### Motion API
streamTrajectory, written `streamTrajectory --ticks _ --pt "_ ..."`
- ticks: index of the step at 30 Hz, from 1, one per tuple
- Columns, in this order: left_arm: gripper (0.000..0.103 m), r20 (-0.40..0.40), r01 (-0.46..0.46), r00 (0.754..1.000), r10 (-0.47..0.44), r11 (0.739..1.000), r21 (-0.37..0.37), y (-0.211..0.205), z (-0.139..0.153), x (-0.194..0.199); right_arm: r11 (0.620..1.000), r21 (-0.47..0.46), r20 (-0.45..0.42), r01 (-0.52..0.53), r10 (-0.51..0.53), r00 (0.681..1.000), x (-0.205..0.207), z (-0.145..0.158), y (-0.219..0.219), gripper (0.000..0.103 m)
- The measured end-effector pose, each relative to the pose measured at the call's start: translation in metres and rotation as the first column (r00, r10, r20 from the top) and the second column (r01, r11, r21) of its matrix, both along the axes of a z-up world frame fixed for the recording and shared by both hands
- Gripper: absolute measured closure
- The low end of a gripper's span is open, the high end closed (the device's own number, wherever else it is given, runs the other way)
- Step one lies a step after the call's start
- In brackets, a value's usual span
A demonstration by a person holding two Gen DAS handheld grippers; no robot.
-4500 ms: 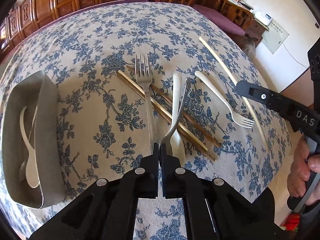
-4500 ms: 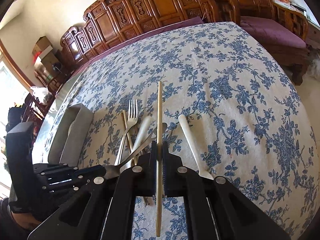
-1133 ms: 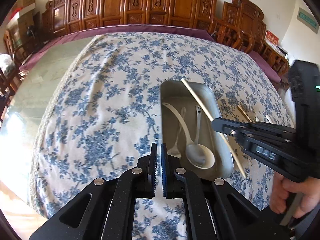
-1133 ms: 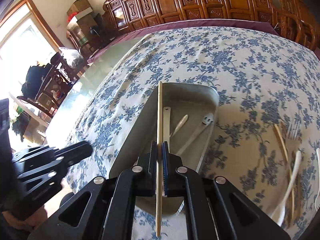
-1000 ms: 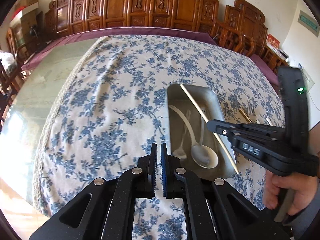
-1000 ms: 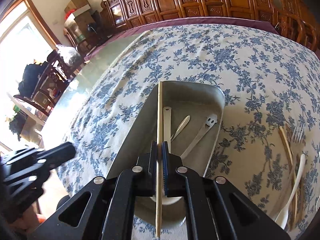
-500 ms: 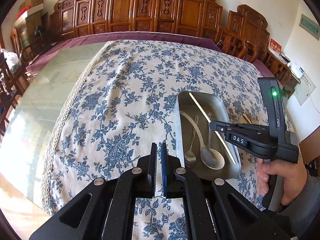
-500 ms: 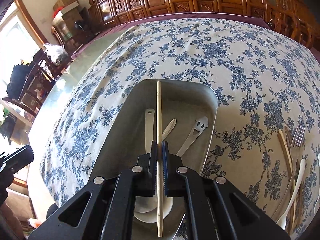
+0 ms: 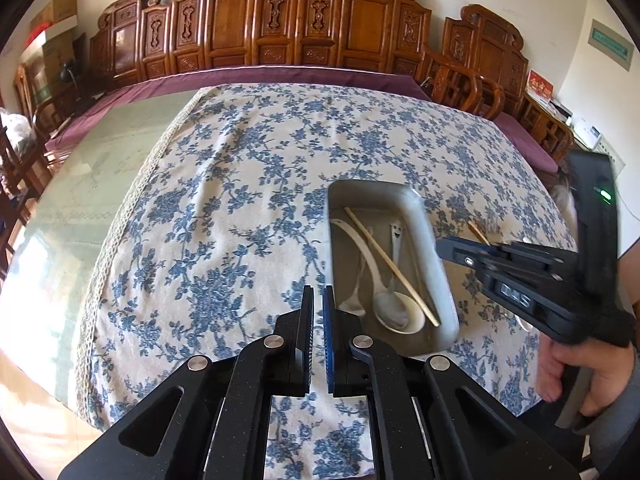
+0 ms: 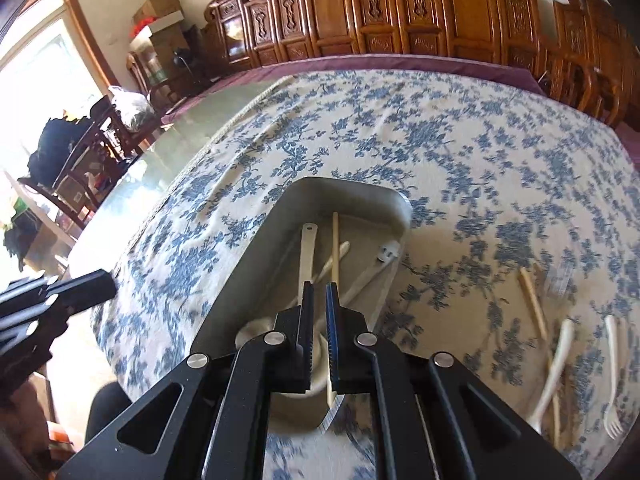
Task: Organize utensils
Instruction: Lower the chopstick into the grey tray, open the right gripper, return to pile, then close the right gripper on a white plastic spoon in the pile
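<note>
While the long pale wooden chopstick (image 9: 391, 266) lies slanted inside the grey metal rectangular tray (image 9: 436, 256), across the white ceramic spoon (image 9: 384, 280), both tools hang above the table. The right gripper (image 10: 318, 292) hovers over the tray with its jaws almost pressed together and nothing pinched between them; the chopstick sits below in the tray, free of the pads. The left gripper (image 9: 316, 294) is over the blue-flowered tablecloth (image 9: 224, 208), just beside the tray's left wall, its jaws also nearly together and empty.

To the right of the tray, more utensils wait on the cloth: another wooden chopstick (image 10: 533, 305), a white plastic fork (image 10: 612, 380) and a white spoon handle (image 10: 556, 368), lying close and partly crossed.

I think the risk is in that pile. Because the pieces overlap, a pinch on one may drag or flip a neighbour, and a thin chopstick can roll out of narrow pads. The tray is also filling with crossed handles, so a new piece dropped on top may rest on the rim and slide out.
</note>
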State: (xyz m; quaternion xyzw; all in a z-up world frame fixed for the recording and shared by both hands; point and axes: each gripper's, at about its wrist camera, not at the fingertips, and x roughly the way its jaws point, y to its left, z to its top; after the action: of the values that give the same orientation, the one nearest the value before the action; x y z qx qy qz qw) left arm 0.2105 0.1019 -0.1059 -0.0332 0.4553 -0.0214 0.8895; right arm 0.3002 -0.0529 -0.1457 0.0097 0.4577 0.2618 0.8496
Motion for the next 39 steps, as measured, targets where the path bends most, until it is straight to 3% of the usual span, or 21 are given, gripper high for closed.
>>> streamTrajectory --ticks 6,13,16,18,20,31,39 --pt "0.085 0.000 0.031 1.000 -0.031 1.000 -0.001 -0.022 -0.002 -0.005 0.999 -0.035 0.032 0.026 -0.025 0.999 -0.030 0.006 -0.046 0.095" --pt "0.056 0.000 0.067 0.998 -0.067 0.998 0.006 -0.049 -0.005 -0.006 0.991 -0.086 0.032 0.103 -0.101 0.994 -0.045 -0.007 -0.102 0.095" --pt "0.055 -0.001 0.078 0.997 -0.078 0.997 0.004 -0.058 -0.007 -0.006 0.984 -0.118 0.023 0.134 -0.132 0.991 -0.045 -0.018 -0.120 0.094" --pt "0.054 -0.009 0.085 0.996 -0.085 0.996 -0.001 -0.064 -0.009 -0.005 0.980 -0.135 0.021 0.148 -0.146 0.989 -0.045 -0.024 -0.130 0.085" --pt "0.027 -0.007 0.091 0.996 -0.090 0.996 0.001 -0.070 -0.010 -0.006 0.975 -0.144 0.010 0.169 -0.169 0.986 -0.044 -0.032 -0.141 0.082" --pt "0.027 -0.014 0.147 0.989 -0.147 0.989 0.007 -0.098 -0.016 -0.010 0.966 -0.115 -0.087 0.230 -0.241 0.967 -0.016 -0.067 -0.159 0.082" --pt "0.027 -0.027 0.176 0.984 -0.175 0.984 0.021 -0.111 -0.020 -0.009 0.955 -0.173 -0.117 0.240 -0.261 0.958 0.002 -0.087 -0.152 0.082"
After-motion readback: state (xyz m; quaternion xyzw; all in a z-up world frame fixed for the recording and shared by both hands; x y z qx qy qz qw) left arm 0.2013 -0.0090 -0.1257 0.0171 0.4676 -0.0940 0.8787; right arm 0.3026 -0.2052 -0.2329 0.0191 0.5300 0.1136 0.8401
